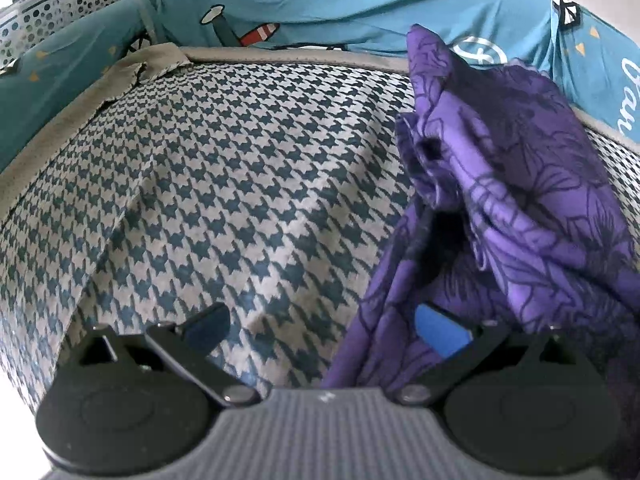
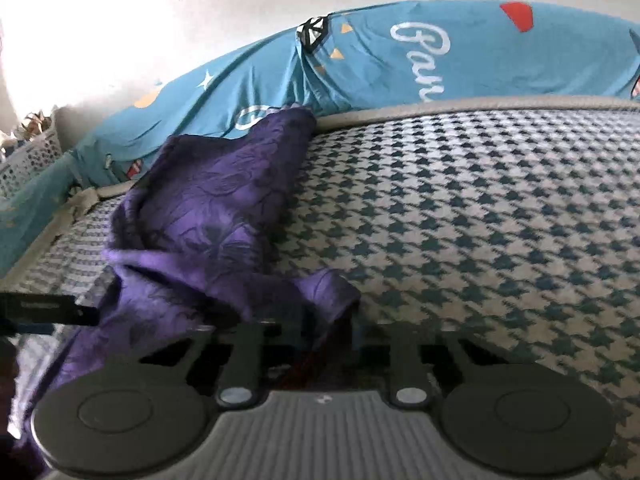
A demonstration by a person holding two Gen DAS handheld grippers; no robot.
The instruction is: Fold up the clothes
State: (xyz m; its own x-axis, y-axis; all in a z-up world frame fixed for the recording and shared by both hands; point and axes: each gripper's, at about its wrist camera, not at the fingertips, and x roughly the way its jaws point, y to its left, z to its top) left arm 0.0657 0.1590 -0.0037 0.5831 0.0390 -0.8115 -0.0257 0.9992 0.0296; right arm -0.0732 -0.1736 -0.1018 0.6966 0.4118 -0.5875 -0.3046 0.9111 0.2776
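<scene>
A purple garment with a dark flower print (image 1: 520,184) is bunched up and lifted over the right side of the houndstooth cover (image 1: 240,184). In the left wrist view my left gripper (image 1: 324,330) is open. Purple folds hang beside its blue right pad (image 1: 440,334), and nothing is pinched. In the right wrist view the purple garment (image 2: 208,208) trails from the far edge down to my right gripper (image 2: 320,332). Its jaws stand close together with a fold of that cloth (image 2: 328,292) caught between them. The fingertips are hidden in shadow under the fabric.
A blue sheet printed with stars and white lettering (image 1: 360,4) (image 2: 400,64) lies bunched along the far edge behind the cover's grey border (image 1: 280,54). A white perforated basket (image 1: 60,4) (image 2: 28,160) stands at the far left. A black gripper part (image 2: 48,308) pokes in from the left.
</scene>
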